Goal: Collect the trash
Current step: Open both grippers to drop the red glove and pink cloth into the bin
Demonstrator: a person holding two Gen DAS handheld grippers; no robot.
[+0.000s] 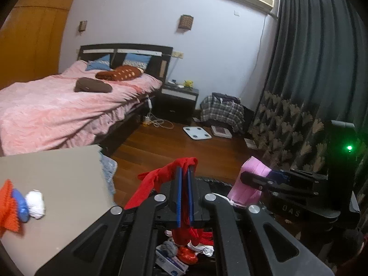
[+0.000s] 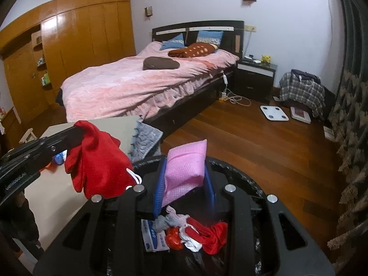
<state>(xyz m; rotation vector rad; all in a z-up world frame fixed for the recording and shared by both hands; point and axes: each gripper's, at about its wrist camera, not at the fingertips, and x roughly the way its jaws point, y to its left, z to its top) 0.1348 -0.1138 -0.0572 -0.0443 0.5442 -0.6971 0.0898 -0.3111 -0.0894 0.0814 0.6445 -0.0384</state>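
Note:
My left gripper (image 1: 185,172) is shut on a red cloth (image 1: 158,179), which hangs over the black-lined trash bin (image 2: 241,170); it also shows in the right wrist view (image 2: 99,161). My right gripper (image 2: 184,177) is shut on a pink mesh pouch (image 2: 184,170), held above the same bin; the pouch also shows in the left wrist view (image 1: 250,184). In the bin lie red cloth, white and grey scraps and a blue-and-white box (image 2: 153,237). On the beige table (image 1: 57,172) lie an orange, a blue and a white crumpled piece (image 1: 34,203).
A pink-covered bed (image 2: 138,85) stands behind the table. A nightstand (image 2: 255,76), a white scale (image 2: 273,112), a plaid bag (image 2: 301,89) and cables lie on the wooden floor. Dark curtains (image 1: 310,69) hang at the right.

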